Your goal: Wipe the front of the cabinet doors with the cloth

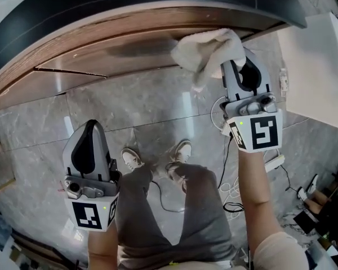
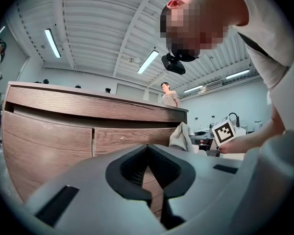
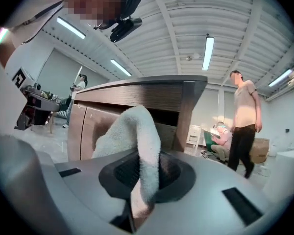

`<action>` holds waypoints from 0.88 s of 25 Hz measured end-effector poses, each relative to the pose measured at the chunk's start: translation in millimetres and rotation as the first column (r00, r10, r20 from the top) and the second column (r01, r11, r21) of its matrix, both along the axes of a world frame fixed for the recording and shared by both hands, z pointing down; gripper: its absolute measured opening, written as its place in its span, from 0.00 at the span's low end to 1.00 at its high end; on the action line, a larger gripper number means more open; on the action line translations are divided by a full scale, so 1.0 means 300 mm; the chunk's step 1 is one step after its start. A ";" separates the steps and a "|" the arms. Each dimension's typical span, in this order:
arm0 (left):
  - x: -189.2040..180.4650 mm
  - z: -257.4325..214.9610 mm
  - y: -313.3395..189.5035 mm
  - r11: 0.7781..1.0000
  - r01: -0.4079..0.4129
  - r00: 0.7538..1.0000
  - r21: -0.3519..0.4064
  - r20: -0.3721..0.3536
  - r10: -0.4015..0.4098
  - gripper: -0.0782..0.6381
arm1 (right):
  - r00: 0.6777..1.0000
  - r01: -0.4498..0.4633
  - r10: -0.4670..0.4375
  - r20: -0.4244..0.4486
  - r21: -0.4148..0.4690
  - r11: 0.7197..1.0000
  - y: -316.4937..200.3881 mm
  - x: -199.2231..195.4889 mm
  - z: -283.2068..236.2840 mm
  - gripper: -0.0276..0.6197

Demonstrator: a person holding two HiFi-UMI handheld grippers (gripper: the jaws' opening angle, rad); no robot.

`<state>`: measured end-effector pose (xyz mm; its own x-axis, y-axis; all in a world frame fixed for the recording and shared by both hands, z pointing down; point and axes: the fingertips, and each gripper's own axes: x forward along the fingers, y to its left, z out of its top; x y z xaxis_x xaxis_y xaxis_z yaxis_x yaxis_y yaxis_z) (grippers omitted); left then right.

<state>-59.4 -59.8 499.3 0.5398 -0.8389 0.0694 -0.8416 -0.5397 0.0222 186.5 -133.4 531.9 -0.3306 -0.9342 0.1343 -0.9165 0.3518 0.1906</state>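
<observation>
A pale cloth [image 3: 137, 131] is held pinched between the jaws of the right gripper [image 3: 146, 177]. Its folded top is draped in front of the wooden cabinet [image 3: 152, 94], against the cabinet doors [image 3: 83, 126]. Right of the cabinet, a standing person [image 3: 245, 121] is seen, with a crouched person [image 3: 220, 138] beyond.

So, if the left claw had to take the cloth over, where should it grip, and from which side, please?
Likely the loose bulk of the cloth beyond the right claw, approached from the left. That claw is shut on one bunched fold; the rest flops free near the cabinet door, thick enough to pinch. Open the shut left claw first.
</observation>
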 end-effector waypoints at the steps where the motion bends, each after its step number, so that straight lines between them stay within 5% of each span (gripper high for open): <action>1: 0.007 -0.002 0.001 1.000 -0.002 1.000 -0.006 0.001 0.002 0.13 | 1.000 -0.023 0.023 -0.001 -0.005 1.000 0.004 0.033 0.002 0.15; 6: 0.043 -0.005 0.006 0.999 -0.004 1.000 -0.037 0.004 0.004 0.13 | 0.994 -0.107 0.107 0.003 -0.048 0.993 0.029 0.183 0.011 0.15; 11: 0.019 -0.034 0.009 0.998 0.014 1.000 -0.056 -0.004 -0.014 0.13 | 0.997 -0.075 0.073 -0.032 -0.088 0.993 0.100 0.126 -0.002 0.15; 16: -0.090 -0.031 0.009 0.996 0.044 0.999 -0.082 -0.003 -0.044 0.13 | 1.000 0.011 -0.014 -0.026 -0.109 0.994 0.196 -0.142 -0.009 0.15; 22: -0.295 0.020 0.048 0.987 0.106 0.994 -0.119 0.022 -0.104 0.13 | 0.972 0.235 -0.235 0.017 -0.145 0.961 0.247 -0.572 0.080 0.15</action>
<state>-147.9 -45.4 505.2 0.4468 -0.8762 0.1806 -0.8944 -0.4422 0.0676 15.0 -59.4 556.0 -0.5384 -0.8008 0.2624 -0.8046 0.5810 0.1223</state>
